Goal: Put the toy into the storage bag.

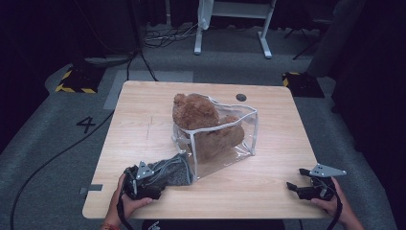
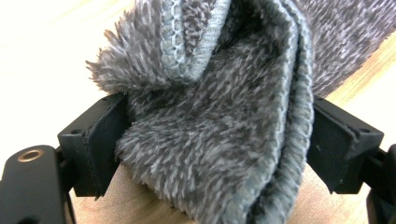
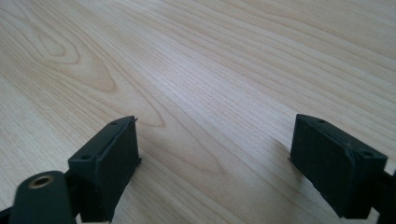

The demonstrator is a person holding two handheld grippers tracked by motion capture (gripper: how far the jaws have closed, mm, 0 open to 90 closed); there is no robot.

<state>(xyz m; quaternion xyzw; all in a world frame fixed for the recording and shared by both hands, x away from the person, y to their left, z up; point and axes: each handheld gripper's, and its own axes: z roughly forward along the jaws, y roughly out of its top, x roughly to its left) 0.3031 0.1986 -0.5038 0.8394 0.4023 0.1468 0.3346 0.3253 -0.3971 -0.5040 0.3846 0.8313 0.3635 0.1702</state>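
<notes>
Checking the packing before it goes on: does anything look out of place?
Yes. The brown teddy bear bulges above the clear zip bag, and the bunched grey fleece cloth lies outside it, clamped in the left gripper.

The middle of the table (image 1: pixel 143 124) is taken up by a clear zip bag (image 1: pixel 225 139) with a brown plush bear (image 1: pixel 198 112) inside; passage straight across the centre is blocked by it. At seven o'clock of the bag, a folded grey fleece cloth (image 1: pixel 174 170) is pressed against the bag's near corner, so no gap is left there. The space between the left gripper's (image 2: pixel 215 154) jaws is packed with that cloth. Bare wood is seen at nine o'clock of the bag, along the far edge at twelve, and at three. The near right corner lies open around the right gripper (image 3: pixel 215 158), whose jaws are spread over bare wood.
</notes>
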